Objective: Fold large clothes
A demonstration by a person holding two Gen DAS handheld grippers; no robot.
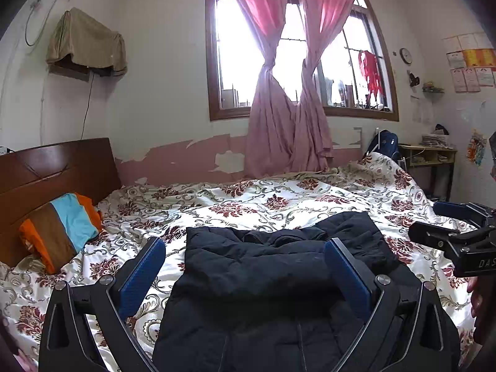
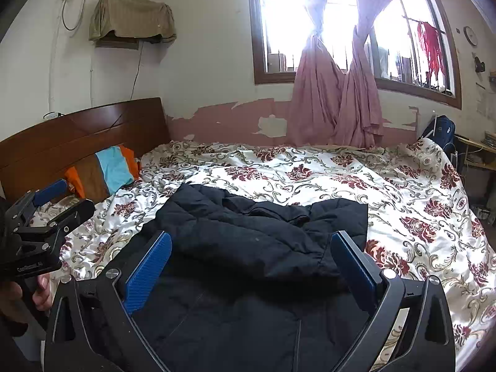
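Jacket: dark padded jacket (image 1: 279, 279) lies partly folded on the bed (image 1: 248, 198), frame centre.
Left gripper (image 1: 245, 276): jaws spread, empty.
Right gripper (image 2: 251, 266): jaws spread, empty.

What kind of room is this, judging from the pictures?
Most likely a home bedroom: a bed with a wooden headboard, a striped pillow, and pink curtains at the window.

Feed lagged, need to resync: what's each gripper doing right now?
Left gripper: open, holding nothing, above the dark jacket.
Right gripper: open, holding nothing, above the same jacket.
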